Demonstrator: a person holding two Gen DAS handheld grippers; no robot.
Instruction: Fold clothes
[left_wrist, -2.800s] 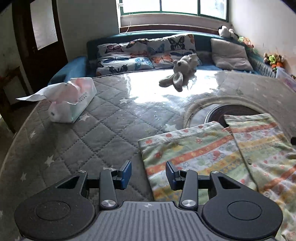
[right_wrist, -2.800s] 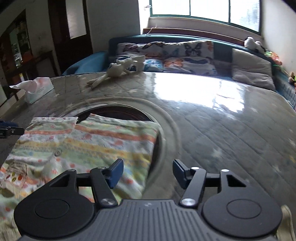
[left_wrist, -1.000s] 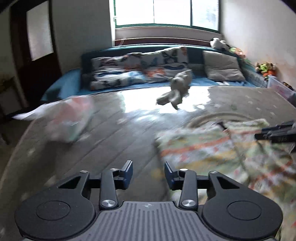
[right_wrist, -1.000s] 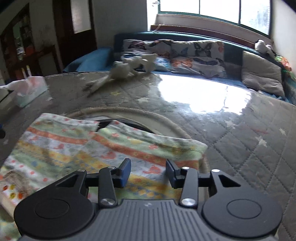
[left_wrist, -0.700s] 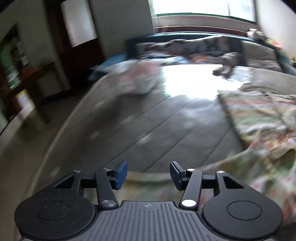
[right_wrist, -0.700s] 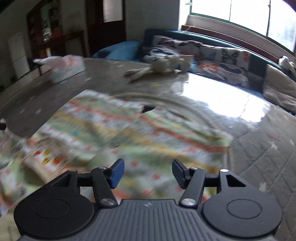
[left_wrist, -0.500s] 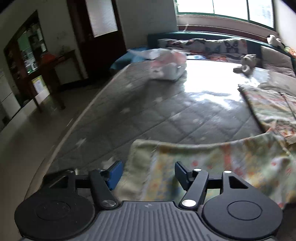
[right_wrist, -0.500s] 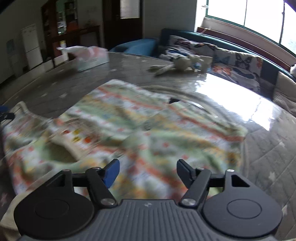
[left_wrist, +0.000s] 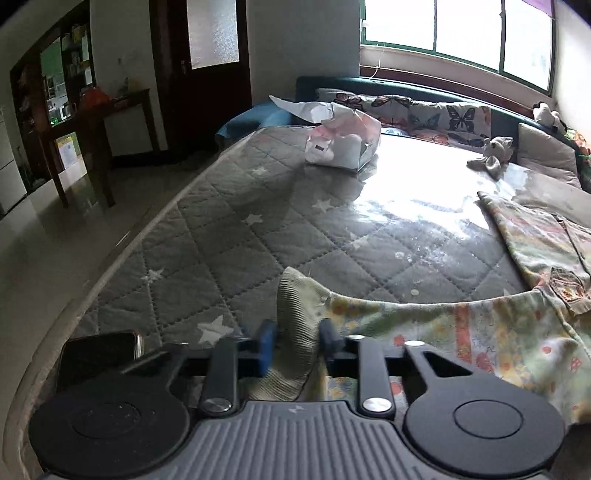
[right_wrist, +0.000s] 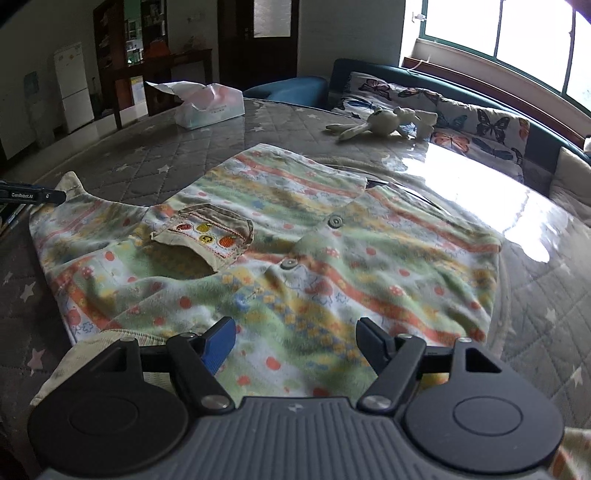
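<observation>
The left gripper (left_wrist: 293, 345) pinches only the thin ribbed cuff (left_wrist: 295, 325) of the shirt (right_wrist: 295, 258), so it may slip; the right gripper (right_wrist: 295, 339) stays wide, holding nothing

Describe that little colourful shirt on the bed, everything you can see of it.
The shirt is soft fleece, striped green, yellow and orange with small printed motifs. It has two round buttons, a beige embroidered pocket and ribbed beige cuffs. It lies spread front-up on the grey quilted mattress. The left claw is shut on one cuff; the right claw hovers open over it.
</observation>
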